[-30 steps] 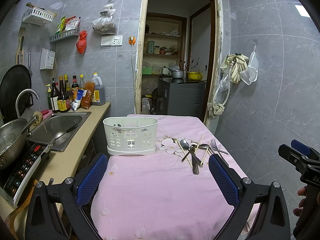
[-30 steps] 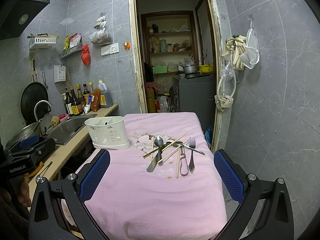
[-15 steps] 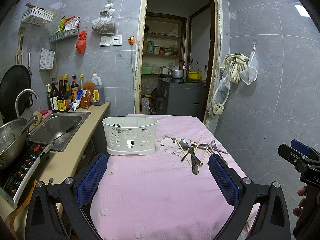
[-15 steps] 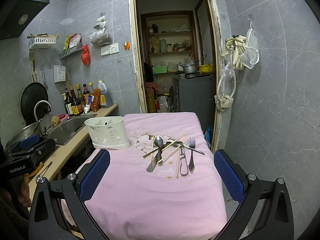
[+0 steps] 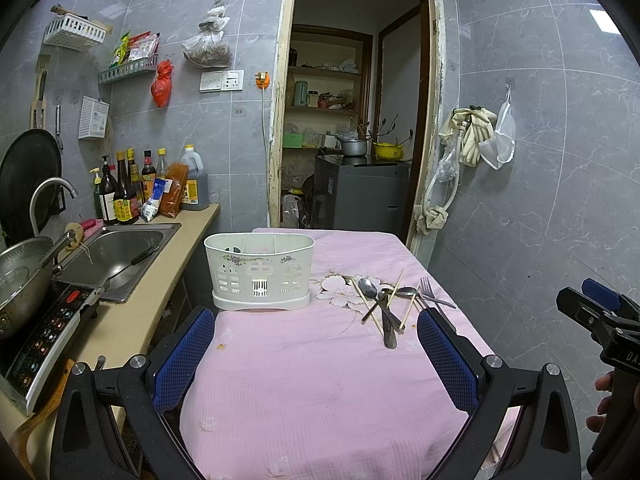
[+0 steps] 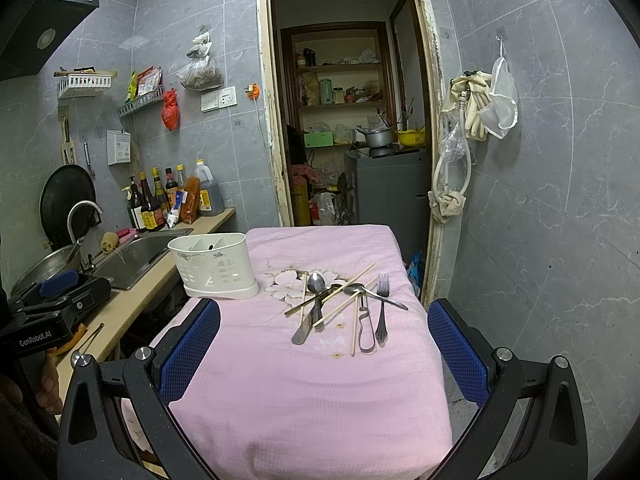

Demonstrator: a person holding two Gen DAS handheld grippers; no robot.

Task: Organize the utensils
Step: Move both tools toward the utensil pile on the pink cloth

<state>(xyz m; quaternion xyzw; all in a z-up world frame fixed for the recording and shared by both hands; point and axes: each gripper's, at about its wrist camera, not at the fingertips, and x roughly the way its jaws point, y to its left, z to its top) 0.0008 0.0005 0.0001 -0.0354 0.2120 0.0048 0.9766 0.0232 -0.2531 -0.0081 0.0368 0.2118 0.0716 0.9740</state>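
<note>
Two grippers, left [image 5: 316, 354] and right [image 6: 324, 350], both spread wide, holding nothing, hovering over the pink table [image 6: 304, 392]. Cutlery pile [image 6: 340, 306] tangled mid-table: spoons, fork, chopsticks, maybe a knife, hard to separate. White caddy [image 6: 214, 266] just left of it, insides mostly hidden.
</note>
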